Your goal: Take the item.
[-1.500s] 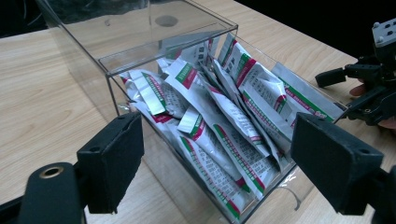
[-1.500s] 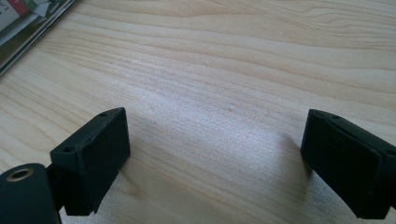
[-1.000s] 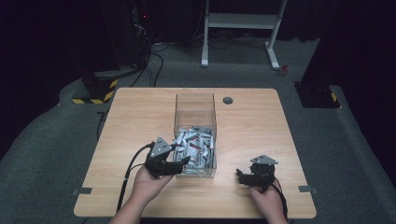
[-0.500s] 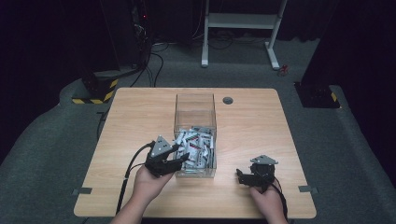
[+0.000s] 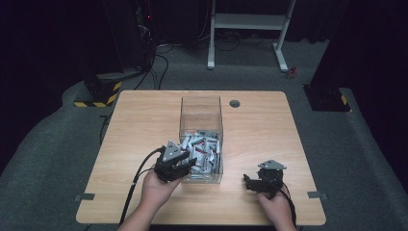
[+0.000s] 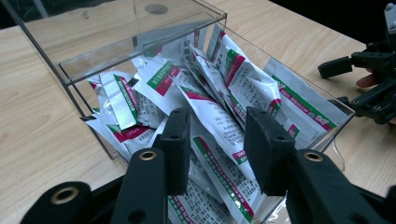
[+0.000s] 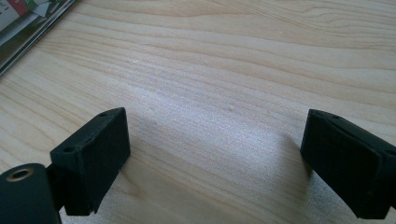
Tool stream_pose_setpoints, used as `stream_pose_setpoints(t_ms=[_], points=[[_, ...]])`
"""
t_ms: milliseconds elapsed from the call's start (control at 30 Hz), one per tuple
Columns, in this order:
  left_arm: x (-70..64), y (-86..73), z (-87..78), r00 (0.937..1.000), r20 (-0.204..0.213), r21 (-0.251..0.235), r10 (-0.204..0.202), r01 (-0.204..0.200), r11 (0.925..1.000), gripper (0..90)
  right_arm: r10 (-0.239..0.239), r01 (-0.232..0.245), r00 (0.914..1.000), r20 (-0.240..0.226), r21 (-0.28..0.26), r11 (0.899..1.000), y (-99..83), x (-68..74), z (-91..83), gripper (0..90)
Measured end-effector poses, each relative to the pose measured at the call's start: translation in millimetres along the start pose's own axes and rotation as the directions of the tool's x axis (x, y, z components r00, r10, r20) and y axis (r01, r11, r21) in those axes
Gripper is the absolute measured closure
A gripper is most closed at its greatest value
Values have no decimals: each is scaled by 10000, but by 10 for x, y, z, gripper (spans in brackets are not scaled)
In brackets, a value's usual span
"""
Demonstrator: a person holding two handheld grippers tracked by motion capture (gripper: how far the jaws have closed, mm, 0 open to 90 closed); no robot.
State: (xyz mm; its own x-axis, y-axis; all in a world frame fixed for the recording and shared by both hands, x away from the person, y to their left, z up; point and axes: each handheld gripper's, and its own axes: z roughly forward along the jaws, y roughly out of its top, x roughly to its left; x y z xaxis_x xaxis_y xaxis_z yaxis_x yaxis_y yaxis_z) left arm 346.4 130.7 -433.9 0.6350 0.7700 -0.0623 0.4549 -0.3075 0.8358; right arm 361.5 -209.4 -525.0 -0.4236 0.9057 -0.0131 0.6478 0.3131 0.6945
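The left hand-held gripper [image 6: 215,140] hangs over the clear box [image 5: 201,107], jaws part spread around a sachet [image 6: 219,140], apparently to pick it. The right hand-held gripper [image 5: 254,182] rests wide apart on the worktop [image 5: 144,115], likely waiting.

One clear plastic box [image 5: 200,114] on the one wooden table [image 5: 139,120], and it's stuffed with white sachets [image 6: 212,119] striped green and red, piled over each other, too many and too overlapped to count exactly, well over a dozen anyway. Two grippers in play: left gripper [image 5: 182,165], right gripper [image 5: 250,183], one hand on each, so two hands. One round grommet hole [image 5: 235,103] in the tabletop. One white desk frame [image 5: 250,21] beyond on the floor
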Motion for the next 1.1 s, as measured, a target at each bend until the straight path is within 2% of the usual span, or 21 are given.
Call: stream_pose_setpoints(t_ms=[367,567,767,933,1100], points=[[-71,-40,35,10000,75,-64,44,-43,10000,711,0,0,10000,0,1,10000,0,0,0,81],[-112,-53,56,9998,169,-21,136,-136,9999,711,2,-2,10000,3,0,10000,0,0,0,81],[-74,-90,55,9995,224,-45,-213,214,9998,693,0,0,10000,3,-1,10000,0,0,0,81],[-97,-126,86,9994,283,188,-174,169,9997,680,2,-2,10000,3,1,10000,0,0,0,81],[-94,-141,92,9996,230,190,-191,186,9996,740,3,-3,10000,5,-1,10000,0,1,0,81]])
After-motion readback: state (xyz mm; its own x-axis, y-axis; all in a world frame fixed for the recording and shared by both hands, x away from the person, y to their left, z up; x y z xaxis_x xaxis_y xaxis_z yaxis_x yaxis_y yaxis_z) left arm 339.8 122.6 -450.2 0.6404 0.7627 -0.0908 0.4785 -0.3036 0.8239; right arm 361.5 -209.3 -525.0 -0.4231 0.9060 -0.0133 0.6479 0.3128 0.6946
